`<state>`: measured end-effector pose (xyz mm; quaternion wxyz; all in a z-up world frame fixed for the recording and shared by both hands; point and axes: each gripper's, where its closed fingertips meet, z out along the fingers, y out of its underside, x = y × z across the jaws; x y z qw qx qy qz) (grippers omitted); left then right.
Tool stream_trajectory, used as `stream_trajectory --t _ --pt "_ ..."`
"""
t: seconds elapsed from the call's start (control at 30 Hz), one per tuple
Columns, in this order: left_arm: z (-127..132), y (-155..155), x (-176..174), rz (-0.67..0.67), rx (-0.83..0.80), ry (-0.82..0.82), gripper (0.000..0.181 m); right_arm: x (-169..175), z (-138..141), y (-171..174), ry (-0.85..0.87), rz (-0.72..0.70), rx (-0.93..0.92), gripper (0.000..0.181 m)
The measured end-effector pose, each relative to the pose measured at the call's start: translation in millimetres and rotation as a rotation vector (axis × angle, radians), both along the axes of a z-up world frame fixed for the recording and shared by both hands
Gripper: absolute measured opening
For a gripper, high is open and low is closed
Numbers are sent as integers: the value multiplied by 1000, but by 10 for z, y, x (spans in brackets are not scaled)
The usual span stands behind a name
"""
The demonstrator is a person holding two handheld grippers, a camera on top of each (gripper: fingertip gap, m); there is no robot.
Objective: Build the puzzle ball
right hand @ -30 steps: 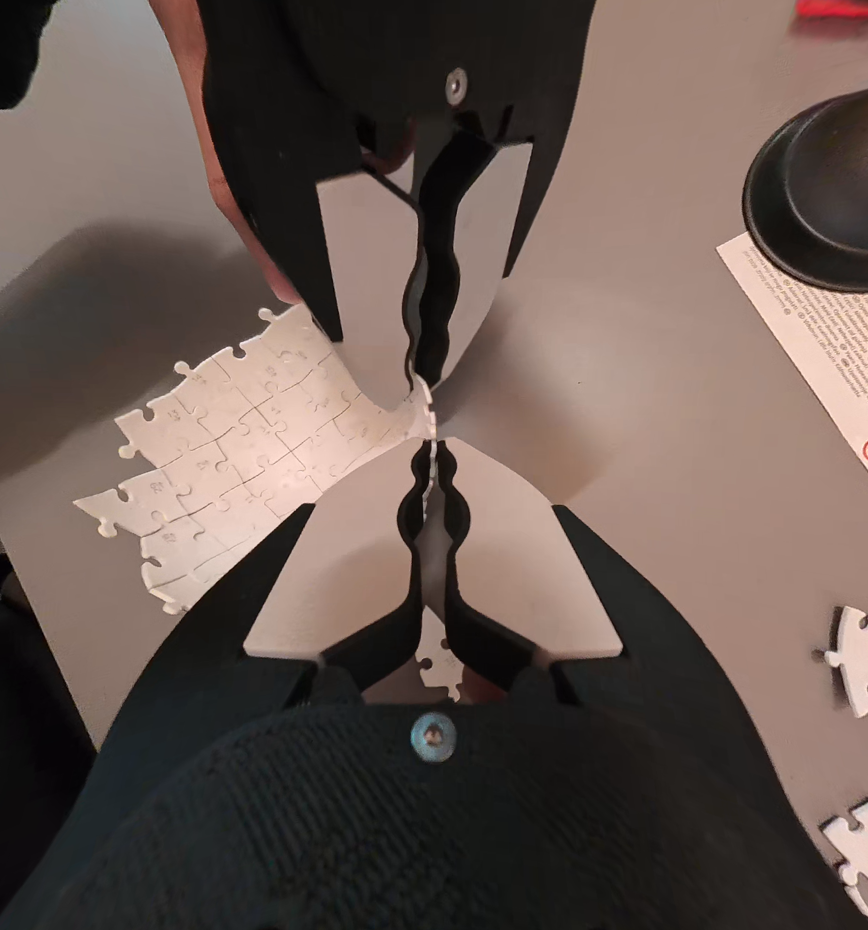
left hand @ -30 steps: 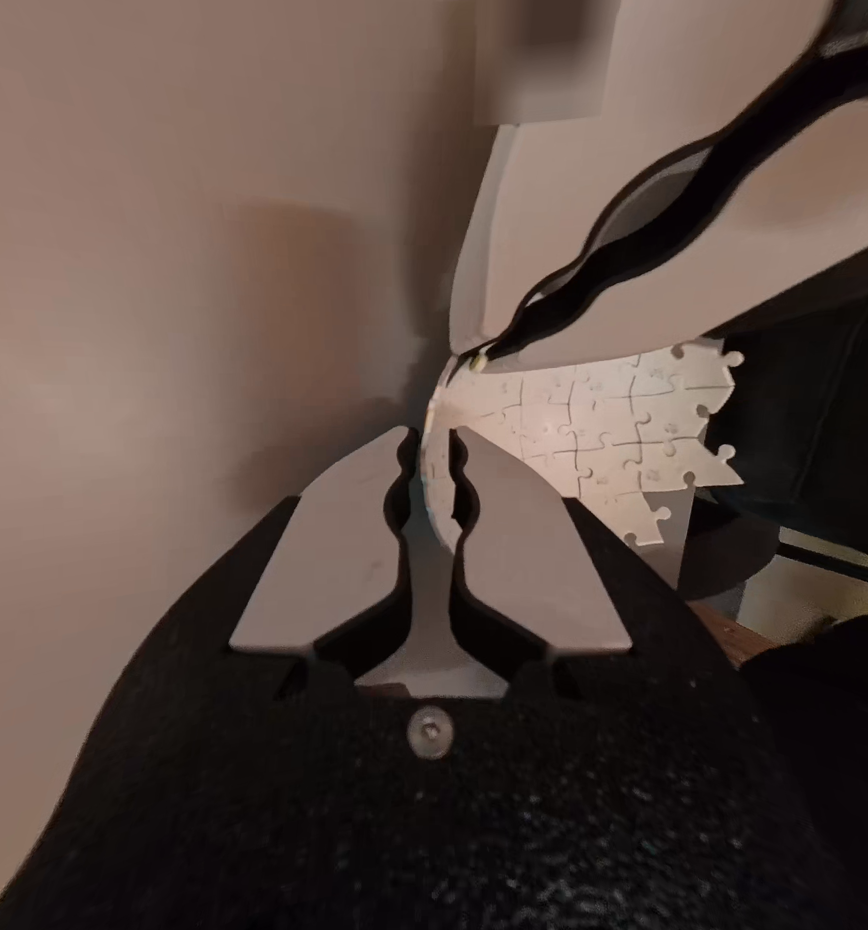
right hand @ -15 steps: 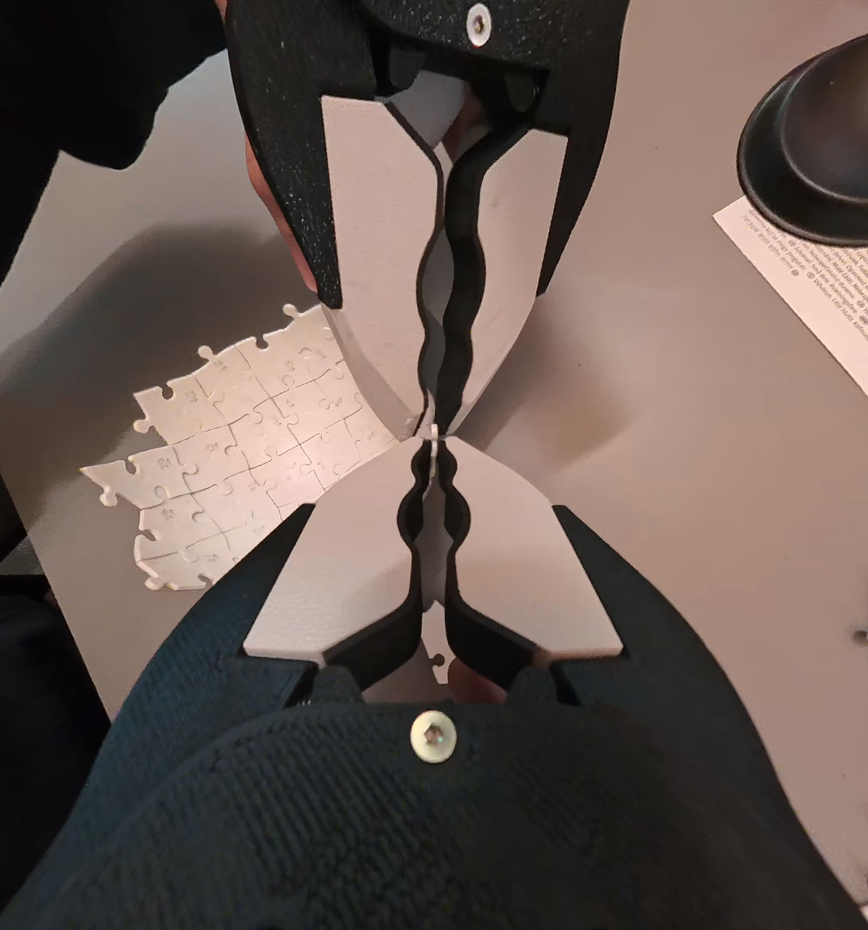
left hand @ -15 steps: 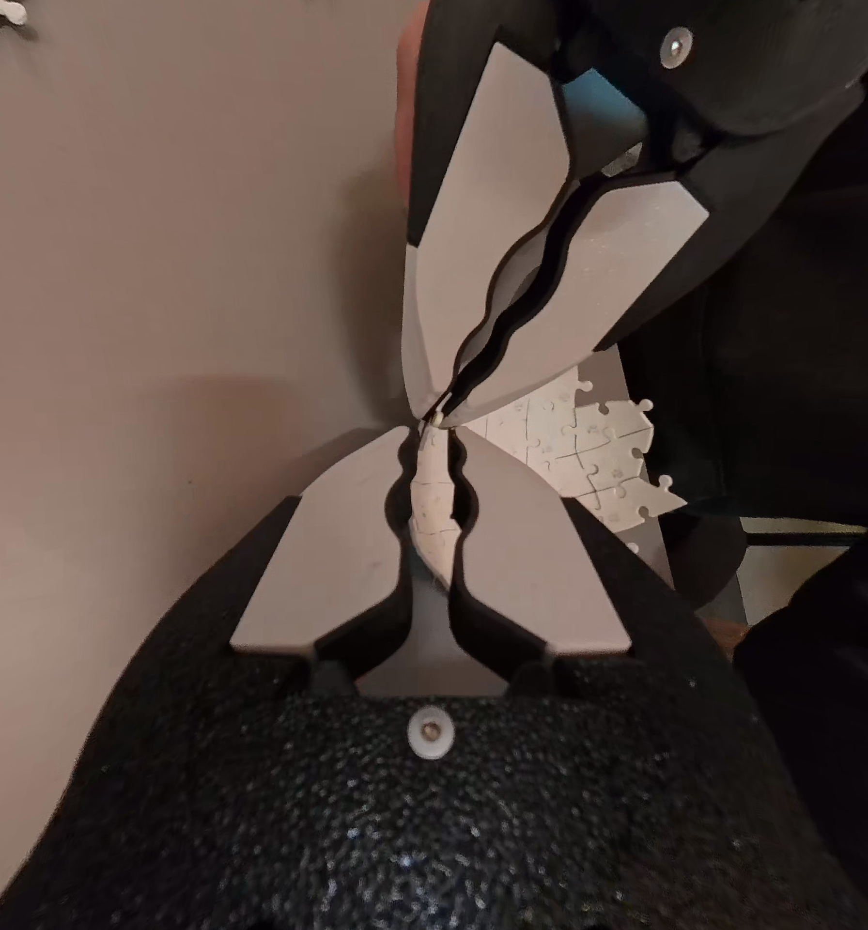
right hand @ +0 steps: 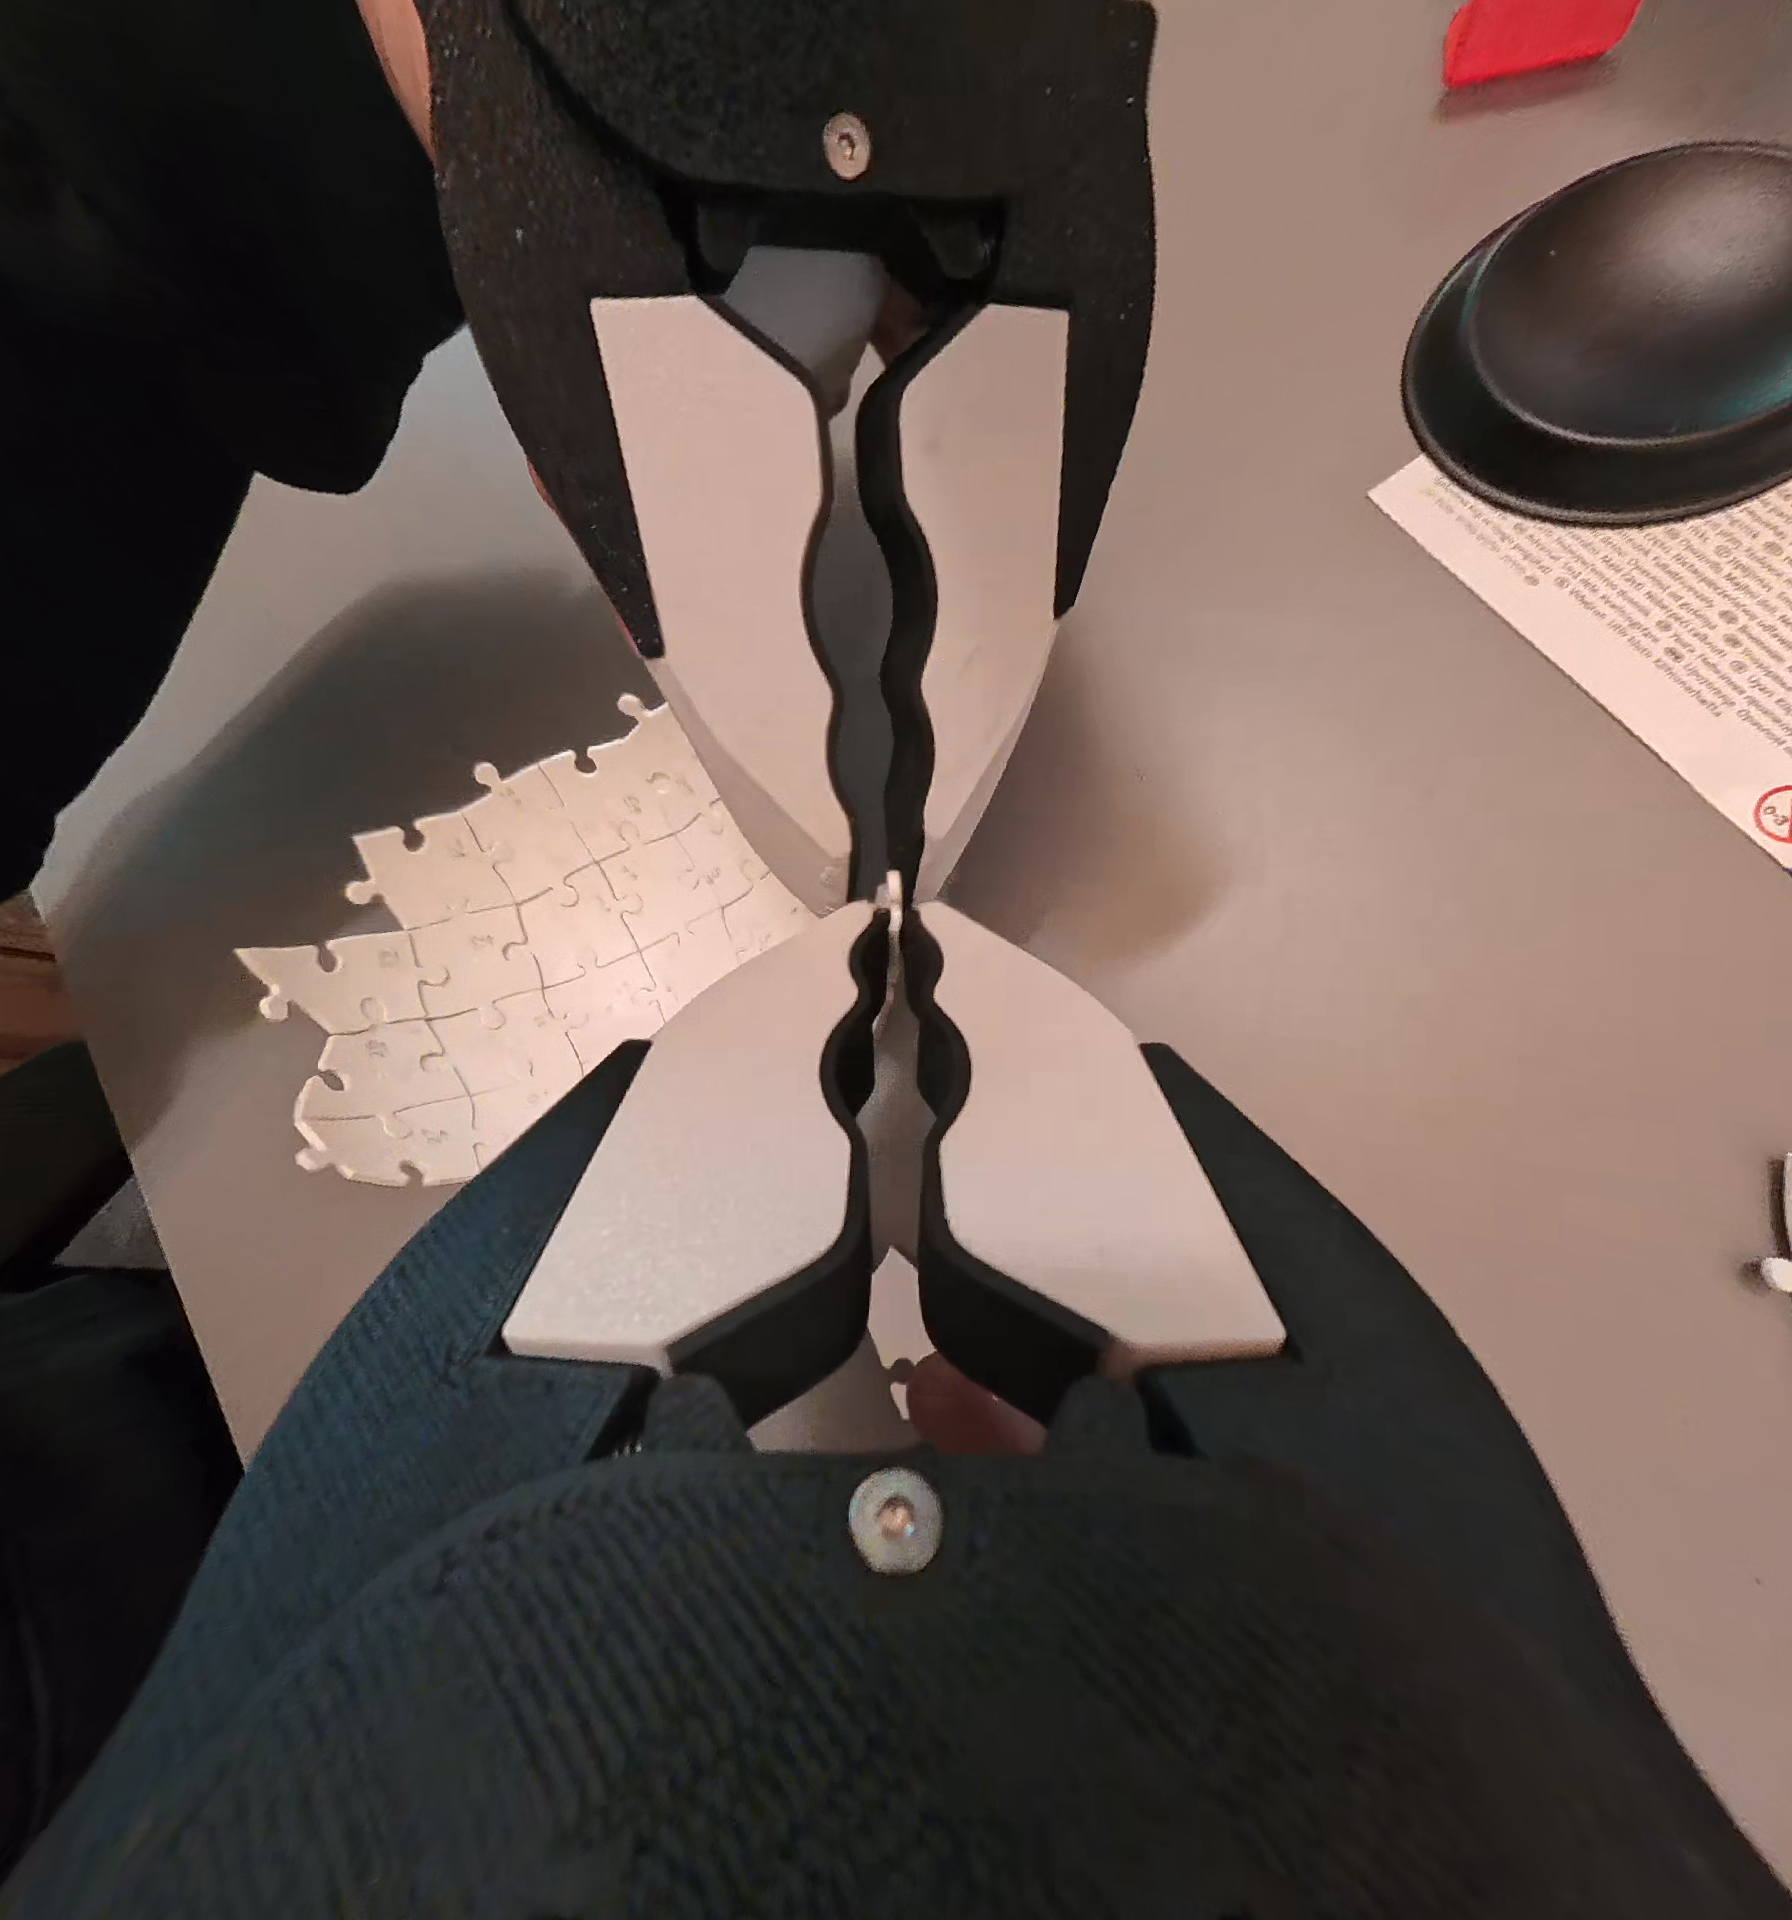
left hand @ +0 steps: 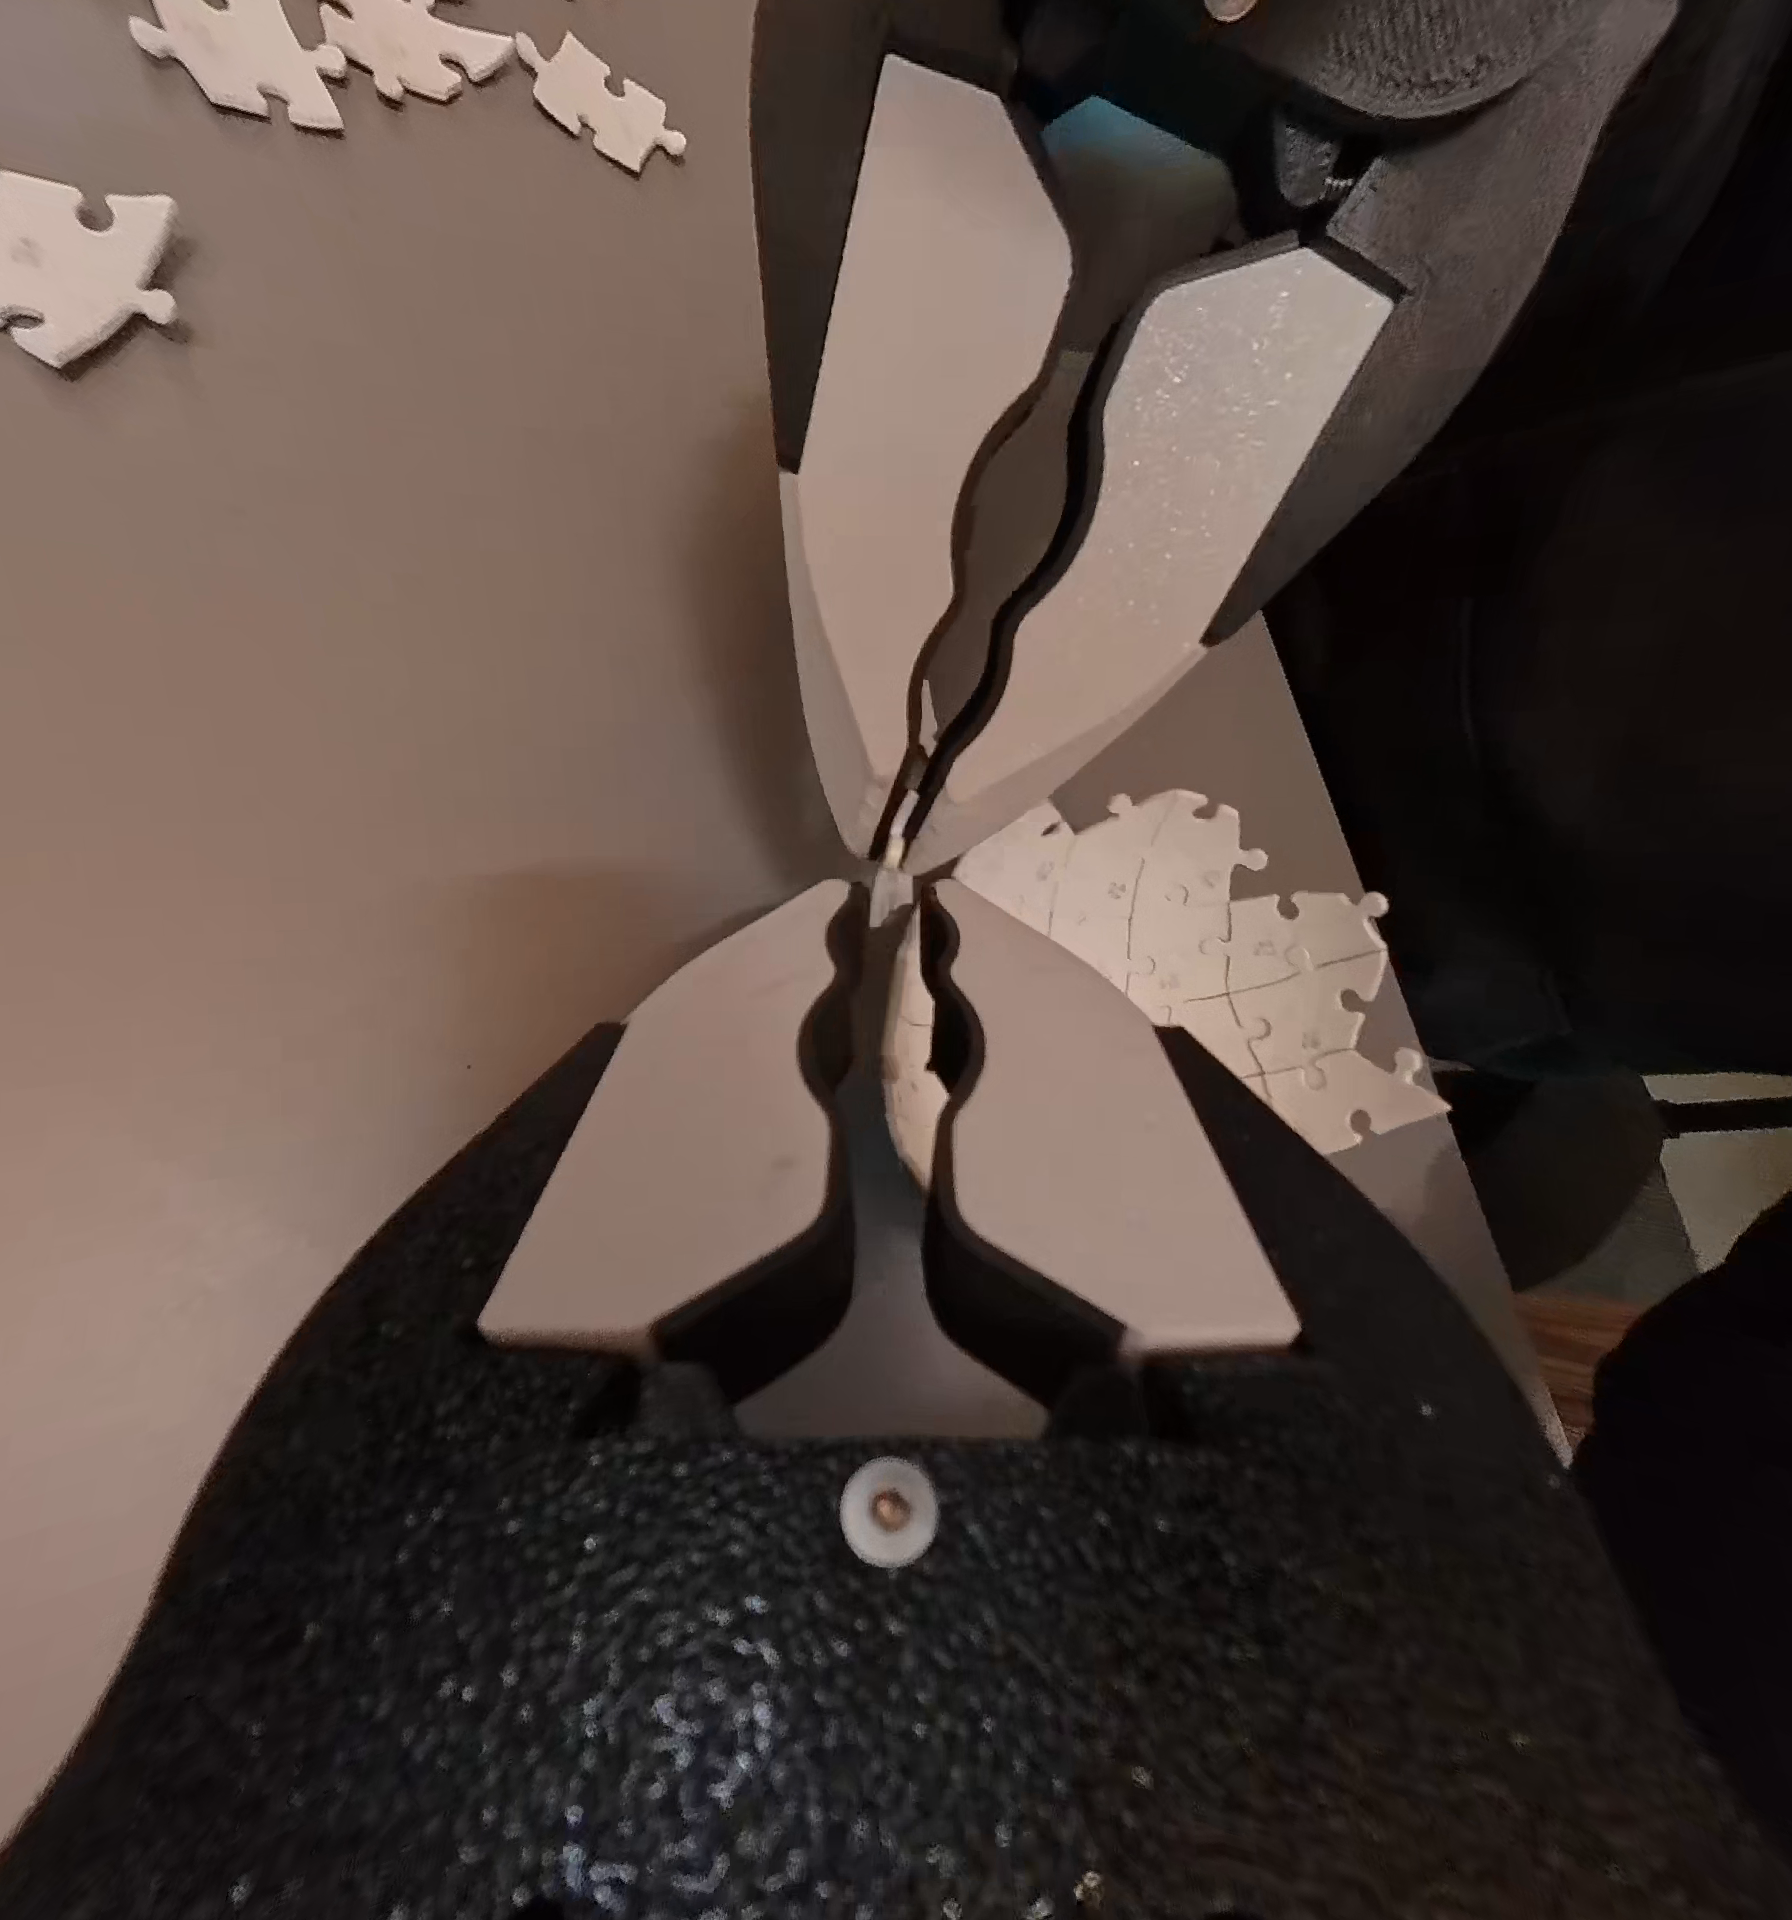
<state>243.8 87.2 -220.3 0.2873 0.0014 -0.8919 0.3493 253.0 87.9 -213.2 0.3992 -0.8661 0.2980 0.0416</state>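
While the two grippers meet tip to tip above the grey table (right hand: 1339,935), the left gripper (left hand: 890,902) pinches the edge of the curved white assembled puzzle-ball section (left hand: 1235,966), held raised off the table. The right gripper (right hand: 892,925) clamps a small white puzzle piece (right hand: 890,896) against that edge. Both sets of fingers hide the join, so I cannot tell whether the piece is seated.

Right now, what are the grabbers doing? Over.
Left gripper shut on puzzle sheet. Right gripper shut on its edge, tip to tip. Sheet held above table. Nothing blocking.
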Motion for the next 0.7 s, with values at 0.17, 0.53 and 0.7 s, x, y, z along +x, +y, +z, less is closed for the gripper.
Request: stream_trajectory --t 0.17,0.53,0.7 --pt "57 -16 -3 2 -7 -32 12 31 71 5 5 -28 61 3" --pt "104 -103 45 41 -31 -77 5 127 263 -22 -21 -113 172 3" --pt "69 -109 164 135 -53 -106 1 142 282 -198 -40 -191 130 32"
